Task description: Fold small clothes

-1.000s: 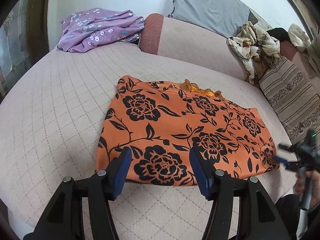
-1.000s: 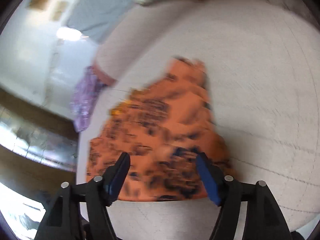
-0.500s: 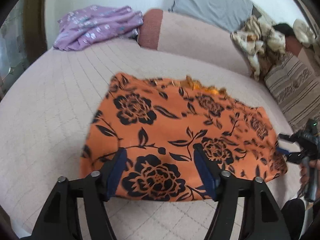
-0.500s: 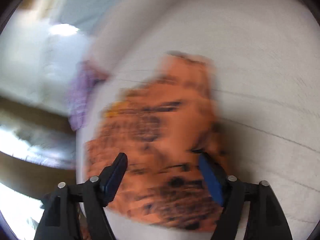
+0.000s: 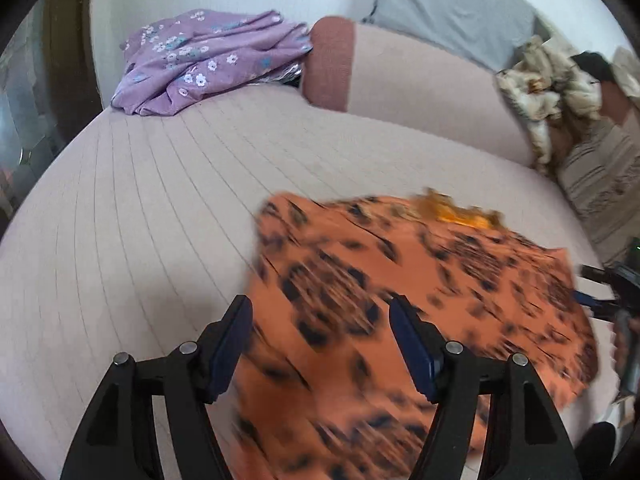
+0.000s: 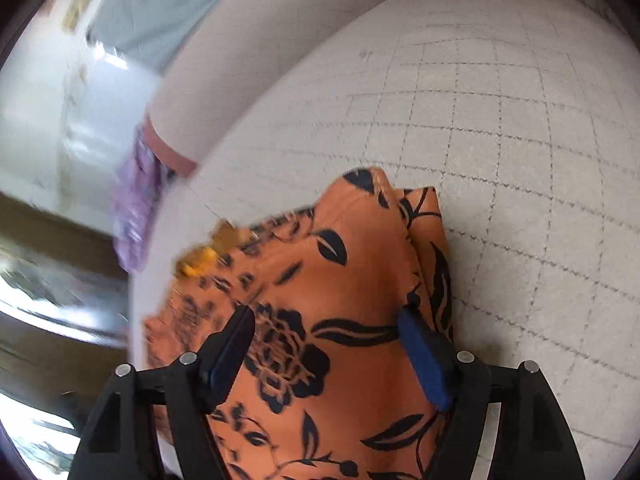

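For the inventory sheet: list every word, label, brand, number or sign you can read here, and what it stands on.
None: no readable text in either view.
Orange floral garment: printed flowers and leaves only, no tag showing.
Purple floral cloth: flower print only.
Wall patch: too blurred to tell whether it bears writing.

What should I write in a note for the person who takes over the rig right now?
Left tongs: open, over the near left part of the orange cloth, nothing gripped.
Right tongs: open, jaws just widened, over the cloth's right end, nothing gripped.
The cloth lies on the pink bed, mostly flat, its right edge bunched. A purple cloth sits at the far corner.
Done: cloth laid out.
Left: grip the near edge and make the folds.
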Available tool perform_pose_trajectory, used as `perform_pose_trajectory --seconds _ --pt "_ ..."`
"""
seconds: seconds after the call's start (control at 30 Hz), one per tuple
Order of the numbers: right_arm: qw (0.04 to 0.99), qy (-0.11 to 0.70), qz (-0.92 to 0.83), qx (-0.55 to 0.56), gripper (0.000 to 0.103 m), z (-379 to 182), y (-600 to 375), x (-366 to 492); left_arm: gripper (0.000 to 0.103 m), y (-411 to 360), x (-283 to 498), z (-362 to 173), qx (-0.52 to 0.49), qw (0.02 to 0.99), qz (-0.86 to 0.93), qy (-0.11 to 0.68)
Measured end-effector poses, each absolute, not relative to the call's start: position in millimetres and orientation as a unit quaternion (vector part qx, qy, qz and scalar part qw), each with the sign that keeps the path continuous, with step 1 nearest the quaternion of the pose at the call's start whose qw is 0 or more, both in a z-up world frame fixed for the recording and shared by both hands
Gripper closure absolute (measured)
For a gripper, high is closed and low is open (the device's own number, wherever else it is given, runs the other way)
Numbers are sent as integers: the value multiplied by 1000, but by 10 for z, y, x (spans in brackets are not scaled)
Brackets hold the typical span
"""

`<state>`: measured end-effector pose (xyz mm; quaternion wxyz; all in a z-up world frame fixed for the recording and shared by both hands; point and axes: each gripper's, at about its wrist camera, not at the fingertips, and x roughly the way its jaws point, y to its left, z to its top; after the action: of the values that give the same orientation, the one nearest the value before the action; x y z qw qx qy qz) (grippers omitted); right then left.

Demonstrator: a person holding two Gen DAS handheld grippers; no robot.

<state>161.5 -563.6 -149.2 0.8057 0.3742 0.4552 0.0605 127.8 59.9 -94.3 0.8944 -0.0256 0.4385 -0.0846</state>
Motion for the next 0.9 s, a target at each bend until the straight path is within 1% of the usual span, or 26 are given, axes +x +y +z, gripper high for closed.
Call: perform_pose_trajectory --seconds 0.1,0.13,0.17,0.2,0.27,0.33,0.4,0.47,0.53,0.6,0.63,0.67,0.7,0.77,0.9 --pt "817 451 66 352 26 -1381 -5588 1579 32 701 1824 -1091 -38 873 -90 477" --pt "819 455 76 341 26 -1348 -5547 1600 33 706 2021 -1191 -18 867 -65 494" --pt "822 457 85 330 26 -1325 -5510 1633 36 701 2161 -1273 18 866 -37 498" --pt "826 459 86 316 26 -1318 -5481 1671 36 713 2292 -1355 55 863 -7 502" --pt "830 470 58 295 26 -1366 -5494 1766 36 806 2481 -1380 54 865 15 499" --pt "818 468 52 331 26 -1408 -5590 1783 36 860 2524 -1249 46 874 28 484" --pt "827 451 63 331 26 -1313 -5575 1780 36 875 2422 -1053 47 892 28 448" --pt "828 444 89 329 26 -1279 -5523 1823 36 867 2300 -912 37 902 10 431" --pt "814 449 113 350 26 -1386 -5526 1894 36 817 2053 -759 25 909 -21 415" --pt "809 455 85 362 26 -1576 -5665 1975 36 731 1775 -663 18 912 -47 407" --pt "807 447 65 381 35 -1636 -5765 1972 36 693 1626 -625 11 912 -64 406" --pt "796 434 56 419 36 -1652 -5878 1924 36 653 1526 -596 6 912 -71 404" --pt "795 416 46 439 33 -1594 -5935 1846 35 602 1344 -588 1 913 -82 400" --pt "827 408 19 386 29 -1370 -5880 1711 33 520 1060 -598 -7 912 -99 399" --pt "836 388 62 384 28 -1054 -5713 1114 33 390 640 -712 -46 901 -116 416"
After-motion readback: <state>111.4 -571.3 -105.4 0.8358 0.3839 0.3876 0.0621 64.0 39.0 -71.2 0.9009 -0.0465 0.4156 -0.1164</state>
